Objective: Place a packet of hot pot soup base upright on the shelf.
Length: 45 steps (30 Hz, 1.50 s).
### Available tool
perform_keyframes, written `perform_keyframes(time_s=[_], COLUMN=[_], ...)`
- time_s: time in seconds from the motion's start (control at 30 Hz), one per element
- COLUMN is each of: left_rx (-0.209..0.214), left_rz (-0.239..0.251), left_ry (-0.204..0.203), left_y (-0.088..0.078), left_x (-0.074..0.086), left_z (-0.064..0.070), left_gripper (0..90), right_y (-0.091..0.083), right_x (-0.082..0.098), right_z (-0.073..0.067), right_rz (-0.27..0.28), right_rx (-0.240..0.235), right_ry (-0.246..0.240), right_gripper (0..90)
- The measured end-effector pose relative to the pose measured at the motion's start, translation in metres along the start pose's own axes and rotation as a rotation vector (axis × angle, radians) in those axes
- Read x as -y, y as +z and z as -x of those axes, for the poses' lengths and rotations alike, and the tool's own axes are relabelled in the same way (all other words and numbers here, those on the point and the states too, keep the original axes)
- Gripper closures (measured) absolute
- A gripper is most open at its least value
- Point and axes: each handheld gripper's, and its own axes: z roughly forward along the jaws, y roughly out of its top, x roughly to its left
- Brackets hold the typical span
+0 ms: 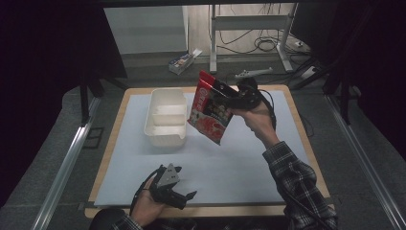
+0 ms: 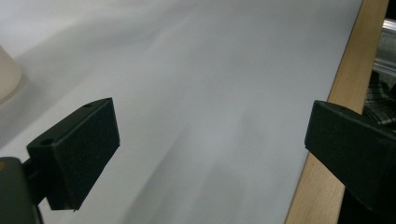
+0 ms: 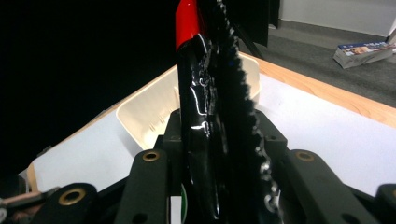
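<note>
Right, our right claw (image 1: 229, 98) is clamped on the snack bag (image 1: 209, 108) by its serrated side seam; in the right gripper view the jaws sit tight against the glossy film (image 3: 205, 121) with no gap. The bag hangs in the air, tilted, just to the right of the white tray (image 1: 165, 116) and slightly above it, not touching it.

Judgement: the step in hand is carrying the bag over to the tray and setting it in. To do it well we keep the clamp firm, since a seam grip on slick film can slip if we swing. We move left in a slow arc, bring the bag's low corner over the tray's larger near compartment, lower until the bag rests, and only then let the jaws part. The far compartment looks too small for it.

Right forearm in the plaid sleeve (image 1: 294, 177) reaches forward over the worktop (image 1: 249, 163), wrist bent so the claw points left toward the tray.

Our left claw (image 1: 184, 195) has its jaws apart and grips nothing. It is parked low at the near edge of the worktop, well away from the tray, palm up under it. In the left gripper view we see bare white mat (image 2: 210, 93) between the jaws.
</note>
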Motion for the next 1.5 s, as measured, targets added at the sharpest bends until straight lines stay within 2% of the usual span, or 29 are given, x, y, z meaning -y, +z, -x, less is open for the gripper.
perform_keyframes(time_s=[0.33, 0.67, 1.03, 1.2, 1.23, 1.43, 1.5], left_rx=[-0.001, -0.005, 0.006, 0.009, 0.008, 0.013, 0.015], left_rz=[0.002, -0.002, 0.013, 0.014, 0.013, 0.018, 0.018], left_ry=[0.012, 0.028, 0.03, 0.031, 0.034, 0.034, 0.033], left_y=[-0.002, 0.0, -0.001, -0.001, -0.001, -0.001, -0.001], left_x=[0.002, 0.002, 0.001, 0.001, 0.001, 0.001, 0.001], left_z=[0.001, 0.002, 0.002, 0.002, 0.002, 0.002, 0.003], left_gripper=[2.2, 1.5, 1.4, 1.3, 1.3, 1.3, 1.3], right_y=[0.024, 0.051, 0.087, 0.101, 0.109, 0.128, 0.133], right_x=[-0.022, -0.034, -0.048, -0.051, -0.052, -0.048, -0.046], right_z=[-0.007, -0.012, -0.027, -0.033, -0.036, -0.043, -0.046], right_rz=[0.012, 0.016, 0.008, 0.011, 0.006, -0.025, -0.041], right_rx=[-0.022, -0.034, -0.052, -0.053, -0.055, -0.075, -0.065], right_ry=[0.004, 0.017, 0.001, 0.001, -0.001, -0.018, -0.036], right_gripper=[63.9, 63.9, 63.8, 63.8, 63.7, 63.7, 63.6])
